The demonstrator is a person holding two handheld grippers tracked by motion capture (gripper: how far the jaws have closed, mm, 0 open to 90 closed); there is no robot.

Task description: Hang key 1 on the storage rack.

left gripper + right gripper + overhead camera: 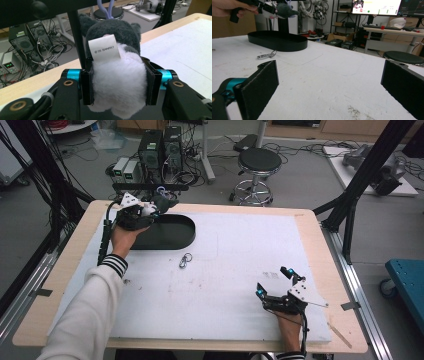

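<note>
I have the left hand-held gripper [150,210] raised at the far left of the bench [55,285], its jaws pressed in on both sides of a grey and white plush toy [117,72]. In the left gripper view the toy's white lower body bulges between the two black pads [87,85], with a white label [103,48] on it and a pale purple loop [106,8] above its head. From the high view, the toy sits over the far left end of the black oval tray [167,232], up off the tray and not touching it.

My right hand-held gripper [274,282] rests low near the front right of the white mat [225,270], jaws spread wide with nothing between them. A small metal clip [185,260] lies on the mat just in front of the tray, well apart from both hand-held grippers. In the right gripper view I can see the tray [278,41], clip [265,55] and held toy [283,10] far off.
</note>
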